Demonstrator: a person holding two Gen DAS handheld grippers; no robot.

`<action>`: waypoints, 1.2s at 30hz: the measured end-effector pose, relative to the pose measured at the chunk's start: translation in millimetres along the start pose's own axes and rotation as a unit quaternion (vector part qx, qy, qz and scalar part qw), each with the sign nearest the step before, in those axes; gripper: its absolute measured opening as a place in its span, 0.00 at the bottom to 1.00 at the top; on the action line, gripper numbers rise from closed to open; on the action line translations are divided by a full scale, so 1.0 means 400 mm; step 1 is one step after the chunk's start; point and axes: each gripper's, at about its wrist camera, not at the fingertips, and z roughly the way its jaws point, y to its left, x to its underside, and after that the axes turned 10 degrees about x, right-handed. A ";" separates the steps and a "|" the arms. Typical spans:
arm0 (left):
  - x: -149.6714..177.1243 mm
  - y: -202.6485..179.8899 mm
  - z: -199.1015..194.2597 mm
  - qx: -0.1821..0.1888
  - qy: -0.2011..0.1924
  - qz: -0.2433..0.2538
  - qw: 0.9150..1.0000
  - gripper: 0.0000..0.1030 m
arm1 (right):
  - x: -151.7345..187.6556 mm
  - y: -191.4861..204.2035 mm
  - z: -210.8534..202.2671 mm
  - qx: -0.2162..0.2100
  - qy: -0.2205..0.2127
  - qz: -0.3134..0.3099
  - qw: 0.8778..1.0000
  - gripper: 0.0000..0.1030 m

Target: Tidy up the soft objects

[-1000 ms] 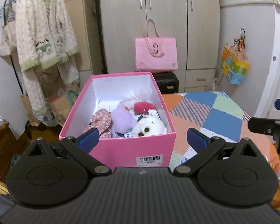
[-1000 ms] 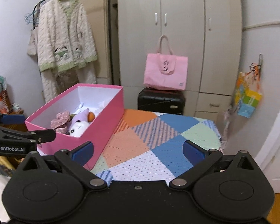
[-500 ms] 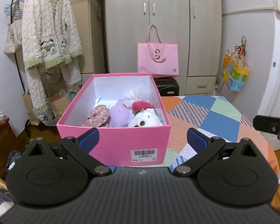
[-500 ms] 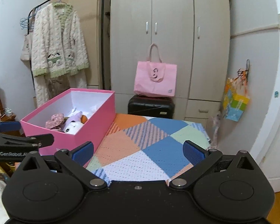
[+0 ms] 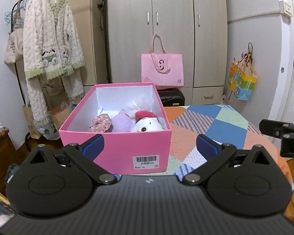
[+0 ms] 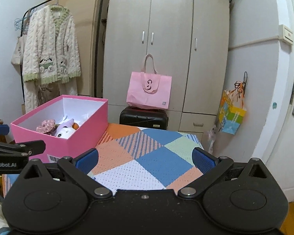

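- Your left gripper [image 5: 149, 146] hangs spread wide, holding nothing, facing the pink box [image 5: 115, 150] on the patchwork cover [image 5: 221, 131].
- Inside the box, left to right: floral hat [image 5: 100, 122], lilac plush [image 5: 121, 122], white plush [image 5: 147, 125]. All look light and squashy; pinch the plump middle, not a trailing edge.
- Your right gripper [image 6: 145, 159] is likewise gaping and empty over bare cover.

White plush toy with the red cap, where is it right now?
In the left wrist view the white plush toy lies inside the pink box, at its near right corner, with the purple plush just to its left.
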 end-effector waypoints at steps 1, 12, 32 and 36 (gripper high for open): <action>0.002 0.002 -0.002 0.000 -0.002 -0.003 1.000 0.99 | 0.001 -0.002 -0.001 0.001 0.000 0.003 1.000 1.00; 0.000 -0.003 -0.016 -0.013 -0.026 0.006 1.000 0.99 | 0.005 -0.017 -0.009 0.041 -0.010 0.017 0.999 1.00; 0.008 0.008 -0.007 -0.017 -0.017 -0.003 1.000 0.99 | 0.006 -0.010 0.003 0.025 -0.002 0.026 0.999 1.00; 0.009 0.002 -0.011 -0.024 -0.023 0.009 0.999 0.99 | 0.008 -0.015 0.008 0.021 0.004 0.029 0.999 1.00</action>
